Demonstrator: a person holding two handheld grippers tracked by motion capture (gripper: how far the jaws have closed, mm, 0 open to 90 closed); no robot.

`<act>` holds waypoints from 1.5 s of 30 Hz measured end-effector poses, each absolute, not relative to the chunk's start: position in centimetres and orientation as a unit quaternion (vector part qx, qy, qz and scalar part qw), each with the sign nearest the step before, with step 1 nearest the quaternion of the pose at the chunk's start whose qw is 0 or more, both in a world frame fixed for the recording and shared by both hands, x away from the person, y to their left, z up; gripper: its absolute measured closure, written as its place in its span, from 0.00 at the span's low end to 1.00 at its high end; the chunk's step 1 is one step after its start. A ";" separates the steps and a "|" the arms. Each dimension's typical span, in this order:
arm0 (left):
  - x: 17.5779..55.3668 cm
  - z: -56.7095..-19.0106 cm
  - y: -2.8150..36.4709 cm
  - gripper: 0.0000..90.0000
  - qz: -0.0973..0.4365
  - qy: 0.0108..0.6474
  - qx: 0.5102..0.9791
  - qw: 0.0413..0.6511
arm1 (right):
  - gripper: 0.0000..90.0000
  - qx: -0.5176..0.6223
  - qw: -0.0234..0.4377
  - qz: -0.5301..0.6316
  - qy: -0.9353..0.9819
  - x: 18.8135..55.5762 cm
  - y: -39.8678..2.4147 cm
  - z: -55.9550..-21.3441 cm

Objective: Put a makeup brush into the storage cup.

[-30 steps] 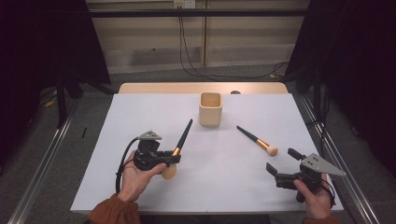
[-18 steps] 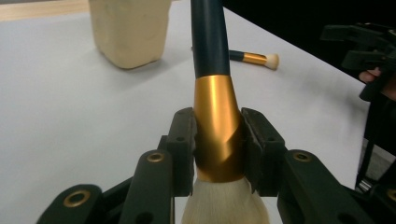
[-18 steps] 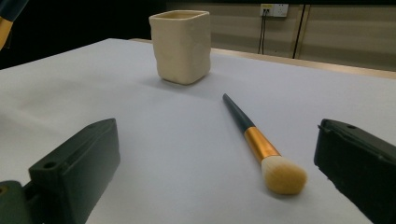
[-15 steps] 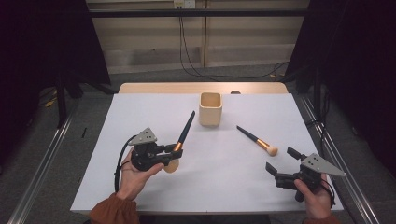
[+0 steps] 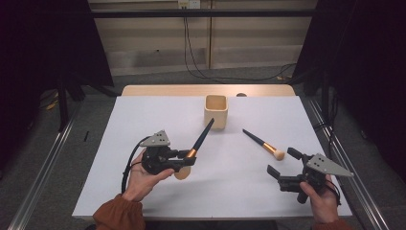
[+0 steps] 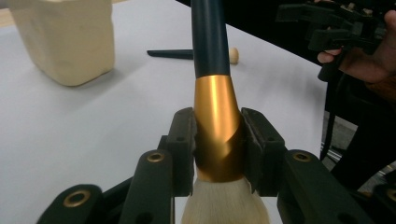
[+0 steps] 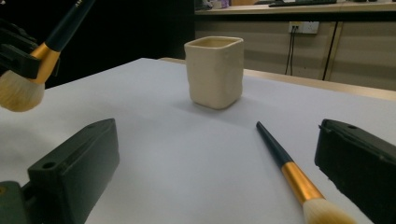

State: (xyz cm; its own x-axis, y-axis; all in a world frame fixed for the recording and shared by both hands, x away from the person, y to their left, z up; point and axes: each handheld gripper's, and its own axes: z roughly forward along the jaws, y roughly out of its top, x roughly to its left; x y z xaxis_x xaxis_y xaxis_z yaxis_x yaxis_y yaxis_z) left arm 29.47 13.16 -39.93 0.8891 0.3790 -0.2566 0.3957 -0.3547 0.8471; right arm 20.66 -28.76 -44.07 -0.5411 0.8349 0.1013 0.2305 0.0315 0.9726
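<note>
Gold metal ferrule of the held brush sits clamped between the left gripper fingers, pads pressing on both sides. Brush look: dark navy-black handle, tapering gold ferrule, pale cream fluffy head bulging out below the fingers. From above, the left gripper holds it lifted off the bench, handle slanting up toward the cup with its tip close to the cup's near left corner, bristle head on the side away from the cup.

Right gripper fingers stand wide apart, nothing between them. It sits well to the right of the cup and nearer the person, low near the bench.

Second brush lies flat on the bench right of the cup, same dark handle, gold ferrule and cream head; handle tip toward the cup, head next to the right gripper's far finger. In the right gripper view it lies close beside one finger.

Cup: cream, squarish, rounded corners, upright, open top; nothing seen inside.
</note>
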 end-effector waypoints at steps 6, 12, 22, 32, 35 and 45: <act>29.7 -39.8 11.9 0.74 -0.025 0.215 0.837 0.503 | 0.00 0.351 0.219 0.581 0.701 21.6 -27.0 -43.2; 29.7 -39.6 11.4 0.74 -0.030 0.205 0.842 0.497 | 0.00 0.326 0.205 0.584 0.714 22.5 -25.6 -42.7; 29.7 -39.4 10.3 0.74 -0.048 0.184 0.862 0.469 | 0.00 0.280 0.172 0.565 0.756 23.9 -23.3 -41.5; 29.9 -39.2 9.1 0.74 -0.061 0.161 0.886 0.431 | 0.01 0.253 0.136 0.540 0.791 25.1 -22.3 -40.7; 29.8 -39.1 8.7 0.74 -0.065 0.152 0.893 0.418 | 0.01 0.242 0.130 0.527 0.804 25.4 -21.9 -40.5; 29.9 -38.5 7.8 0.74 -0.072 0.128 0.919 0.367 | 0.02 0.211 0.075 0.438 0.871 27.2 -21.0 -39.6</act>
State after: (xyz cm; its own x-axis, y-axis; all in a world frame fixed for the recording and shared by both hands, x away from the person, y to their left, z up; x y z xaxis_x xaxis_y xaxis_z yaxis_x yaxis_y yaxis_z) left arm 29.95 7.81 -38.53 0.9568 0.1828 -0.2263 0.2884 -0.6982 0.6553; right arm 27.21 -20.97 -39.60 -0.8998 0.4331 0.0536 0.3015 0.5282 0.7938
